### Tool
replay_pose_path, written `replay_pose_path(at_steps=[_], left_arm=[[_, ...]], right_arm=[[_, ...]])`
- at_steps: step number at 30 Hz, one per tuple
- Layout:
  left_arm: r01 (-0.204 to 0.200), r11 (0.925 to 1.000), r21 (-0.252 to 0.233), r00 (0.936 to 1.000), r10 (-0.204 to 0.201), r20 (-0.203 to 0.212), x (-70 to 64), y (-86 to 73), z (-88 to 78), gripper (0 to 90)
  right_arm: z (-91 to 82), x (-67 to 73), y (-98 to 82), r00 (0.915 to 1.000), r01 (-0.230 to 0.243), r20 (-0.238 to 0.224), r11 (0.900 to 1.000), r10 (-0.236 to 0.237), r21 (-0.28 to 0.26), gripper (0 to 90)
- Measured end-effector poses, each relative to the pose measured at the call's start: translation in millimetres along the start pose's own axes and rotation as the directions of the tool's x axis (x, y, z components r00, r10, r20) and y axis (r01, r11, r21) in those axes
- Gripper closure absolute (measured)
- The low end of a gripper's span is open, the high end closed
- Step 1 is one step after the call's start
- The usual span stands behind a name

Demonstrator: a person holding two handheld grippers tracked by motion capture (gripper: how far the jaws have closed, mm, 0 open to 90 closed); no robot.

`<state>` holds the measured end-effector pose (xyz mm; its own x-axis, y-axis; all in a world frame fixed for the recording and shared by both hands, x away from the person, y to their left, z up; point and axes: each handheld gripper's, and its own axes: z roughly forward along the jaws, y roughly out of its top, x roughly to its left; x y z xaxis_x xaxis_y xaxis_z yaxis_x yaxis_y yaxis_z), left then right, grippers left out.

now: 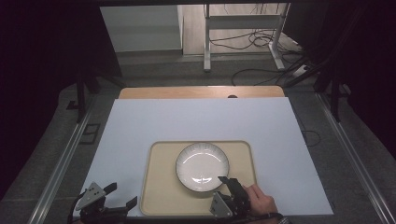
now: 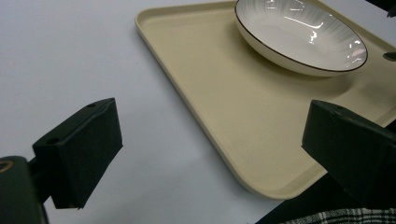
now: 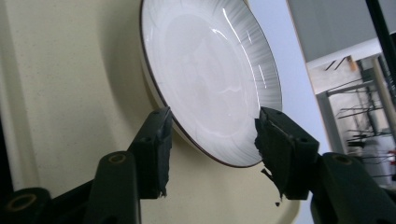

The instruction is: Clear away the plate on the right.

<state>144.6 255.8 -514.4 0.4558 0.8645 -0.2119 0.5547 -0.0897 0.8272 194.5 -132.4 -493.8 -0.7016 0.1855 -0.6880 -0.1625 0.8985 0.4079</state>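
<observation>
A white, dark-rimmed plate (image 1: pixel 202 166) (image 2: pixel 303 37) (image 3: pixel 205 70) rests on a beige tray (image 1: pixel 161 186) (image 2: pixel 224 102) (image 3: pixel 70 93). At the plate's near right rim my right gripper (image 1: pixel 226 183) (image 3: pixel 212 140) is open. One jaw is outside and under the rim, the other over the plate's inside, and neither pad presses on it. A hand (image 1: pixel 259 198) holds this gripper. My left gripper (image 1: pixel 123 193) (image 2: pixel 212 135) hangs at the tray's near left corner, jaws wide open with nothing between them.
The tray lies on a white board (image 1: pixel 196 121) covering most of a wooden table (image 1: pixel 201 92). Beyond the table are a floor with cables (image 1: pixel 252 39) and a metal desk frame (image 1: pixel 208 42). Rails run along both sides.
</observation>
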Motion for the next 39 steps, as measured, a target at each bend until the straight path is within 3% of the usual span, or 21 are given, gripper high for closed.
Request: replay_pose_path(at_steps=[3, 5, 11, 22, 24, 25, 27, 31, 32, 34, 39], left_arm=[[0.001, 1.0, 0.0, 1.0, -0.001, 0.0, 0.0, 0.0, 0.0, 4.6], [-0.001, 1.0, 0.001, 1.0, 0.001, 0.0, 0.0, 0.1, 0.1, 4.7], [0.001, 1.0, 0.0, 1.0, -0.001, 0.0, 0.1, 0.0, 0.0, 4.7], [0.001, 1.0, 0.001, 1.0, -0.001, -0.001, 0.0, 0.0, 0.1, 4.7], [0.001, 1.0, 0.001, 1.0, -0.001, -0.001, 0.0, 0.0, 0.1, 4.7], [0.001, 1.0, 0.001, 1.0, -0.001, -0.001, 0.0, 0.0, 0.1, 4.7], [0.001, 1.0, 0.002, 1.0, -0.001, -0.001, 0.0, 0.1, 0.1, 4.7], [0.001, 1.0, 0.001, 1.0, -0.001, -0.001, 0.1, 0.0, 0.1, 4.7], [0.001, 1.0, 0.001, 1.0, -0.001, -0.001, 0.1, 0.0, 0.1, 4.7], [0.001, 1.0, 0.002, 1.0, -0.001, -0.001, 0.1, 0.1, 0.1, 4.7], [0.001, 1.0, 0.002, 1.0, -0.001, -0.001, 0.1, 0.1, 0.2, 4.7]], right_arm=[[-0.6, -7.8, -4.5, 0.9972, -0.072, -0.023, 0.997, 0.072, -0.008, 40.7], [-0.9, -9.8, -5.7, 0.9968, -0.074, -0.031, 0.997, 0.074, -0.007, 40.0], [-2.8, -21.0, -13.1, 0.9832, -0.173, -0.062, 0.985, 0.171, -0.019, 36.8], [-7.2, -31.2, -23.3, 0.961, -0.265, -0.087, 0.964, 0.262, -0.025, 32.3], [-8.1, -34.2, -27.0, 0.9494, -0.304, -0.093, 0.952, 0.3, -0.029, 30.0], [-8.1, -34.2, -27.0, 0.9494, -0.304, -0.093, 0.952, 0.3, -0.029, 30.0], [-8.4, -36.1, -29.6, 0.9416, -0.328, -0.094, 0.944, 0.324, -0.031, 28.3], [-9.3, -41.0, -37.2, 0.9198, -0.385, -0.1, 0.922, 0.38, -0.035, 23.3], [-9.3, -41.0, -37.2, 0.9198, -0.385, -0.1, 0.922, 0.38, -0.035, 23.3], [-9.4, -42.1, -39.6, 0.9121, -0.403, -0.1, 0.915, 0.398, -0.034, 22.0], [-10.3, -46.1, -46.9, 0.8866, -0.453, -0.121, 0.891, 0.446, -0.027, 16.6]])
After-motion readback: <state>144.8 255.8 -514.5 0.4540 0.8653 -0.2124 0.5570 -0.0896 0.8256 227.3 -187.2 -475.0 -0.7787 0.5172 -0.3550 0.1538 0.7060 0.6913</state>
